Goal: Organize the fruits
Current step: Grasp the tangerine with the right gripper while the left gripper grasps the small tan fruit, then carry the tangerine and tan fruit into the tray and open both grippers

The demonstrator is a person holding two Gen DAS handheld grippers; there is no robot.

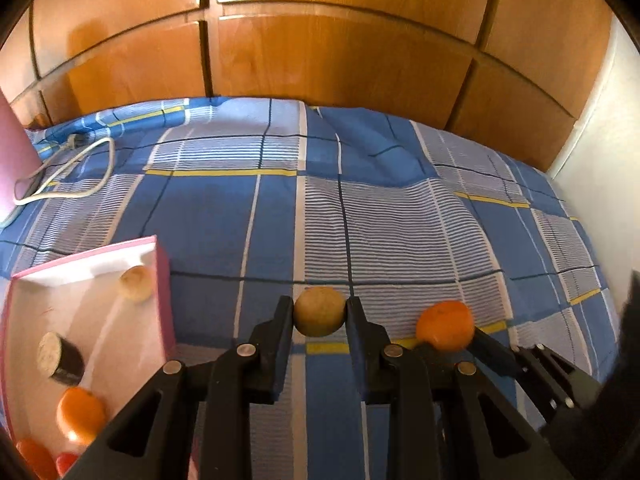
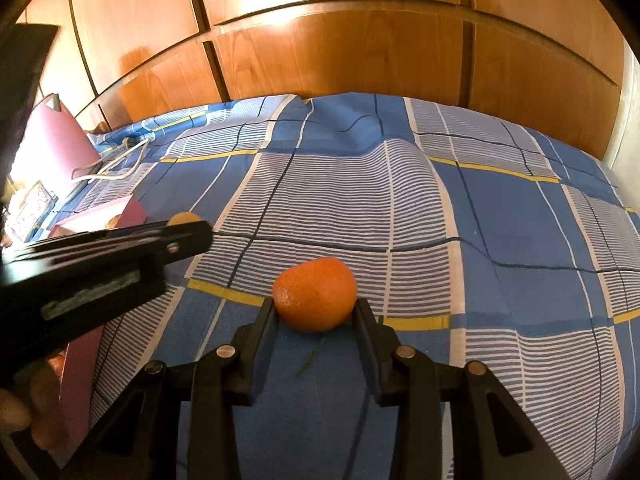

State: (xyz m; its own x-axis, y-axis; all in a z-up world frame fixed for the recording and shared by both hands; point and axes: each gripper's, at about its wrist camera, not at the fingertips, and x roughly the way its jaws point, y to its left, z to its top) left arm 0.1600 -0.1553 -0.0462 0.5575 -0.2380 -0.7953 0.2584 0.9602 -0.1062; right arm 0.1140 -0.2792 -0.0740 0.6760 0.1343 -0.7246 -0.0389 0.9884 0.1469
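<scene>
My left gripper (image 1: pixel 319 310) is shut on a round tan fruit (image 1: pixel 319 311), held just above the blue checked bedspread (image 1: pixel 400 220). My right gripper (image 2: pixel 315 300) is shut on an orange (image 2: pixel 316 294) that rests on the bedspread (image 2: pixel 500 220); the orange also shows in the left wrist view (image 1: pixel 445 325). A pink box (image 1: pixel 162 300) lies at my lower left, holding a tan fruit (image 1: pixel 136 283), a dark cut piece (image 1: pixel 60 358), an orange (image 1: pixel 80 414) and red items at the bottom. The left gripper shows at the left of the right wrist view (image 2: pixel 188 232).
A white cable (image 1: pixel 68 172) lies at the bed's far left beside a pink object (image 1: pixel 16 152). Wooden wardrobe doors (image 1: pixel 320 40) stand behind the bed. A white wall (image 1: pixel 608 152) borders the right side.
</scene>
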